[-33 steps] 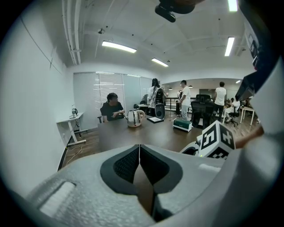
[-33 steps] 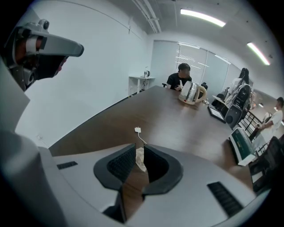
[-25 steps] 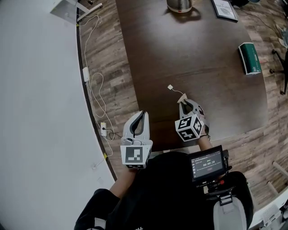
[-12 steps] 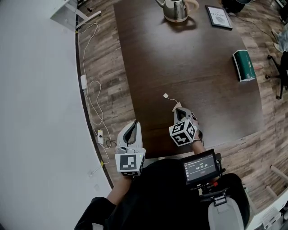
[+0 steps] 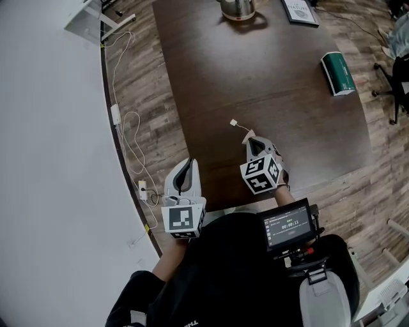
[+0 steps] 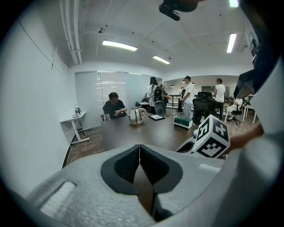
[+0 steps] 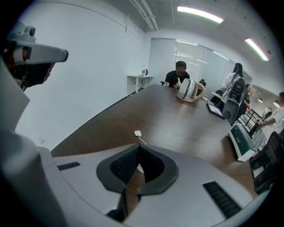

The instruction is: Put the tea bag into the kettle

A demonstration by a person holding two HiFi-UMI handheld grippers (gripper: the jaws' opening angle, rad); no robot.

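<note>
Over the dark table [image 5: 268,83], right gripper [image 5: 251,140] pinches the tea bag [image 5: 248,135]; left gripper [image 5: 187,165] closed, empty.

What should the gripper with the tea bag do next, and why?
Probably carry it forward toward the kettle: the right gripper is shut on the tea bag, tag trailing ahead, and the kettle stands at the table's far end.

A long dark wooden table [image 5: 268,83] stands on plank flooring [image 5: 150,76] beside a white wall [image 5: 51,159] (ceiling strip lights [image 6: 120,45] on).
</note>
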